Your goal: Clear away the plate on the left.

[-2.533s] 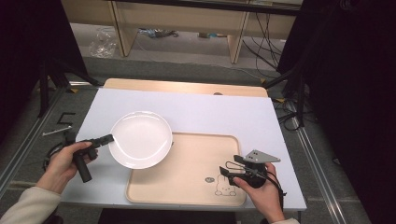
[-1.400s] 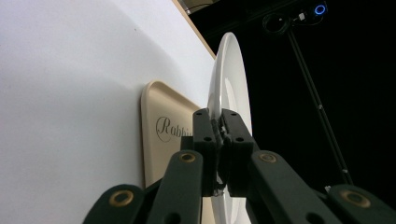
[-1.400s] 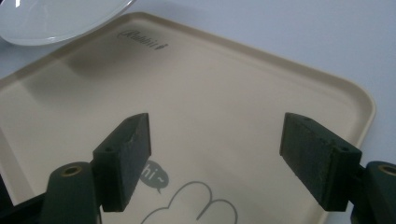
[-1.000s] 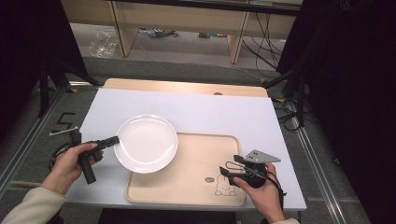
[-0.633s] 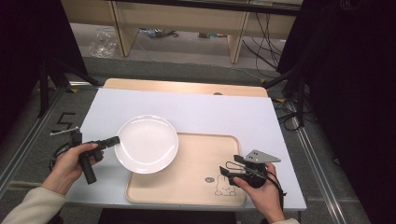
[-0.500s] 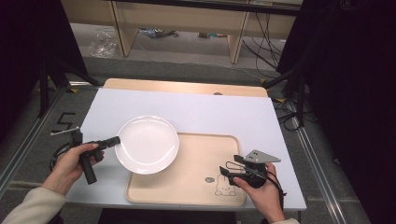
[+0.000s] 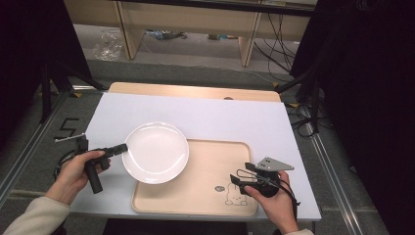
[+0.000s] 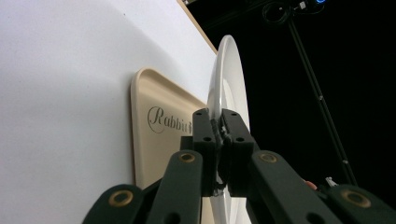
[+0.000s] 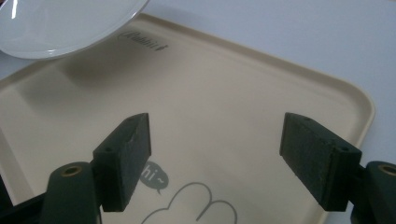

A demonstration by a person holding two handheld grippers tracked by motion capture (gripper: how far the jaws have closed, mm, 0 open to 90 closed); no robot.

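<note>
Left gripper (image 7: 120, 147) clamped on the rim of a round white glossy plate (image 7: 155, 152), plate held above the left end of a beige rectangular tray with a rabbit drawing (image 7: 203, 188), right gripper (image 7: 241, 175) with jaws spread apart over the tray's right end, all on a white table (image 7: 235, 120).

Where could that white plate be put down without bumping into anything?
The tray is bare between the plate, clamped in the left gripper, and the open right gripper over its rabbit drawing. The white sheet beyond the tray is bare too. The tray's near right corner is crowded.
</note>
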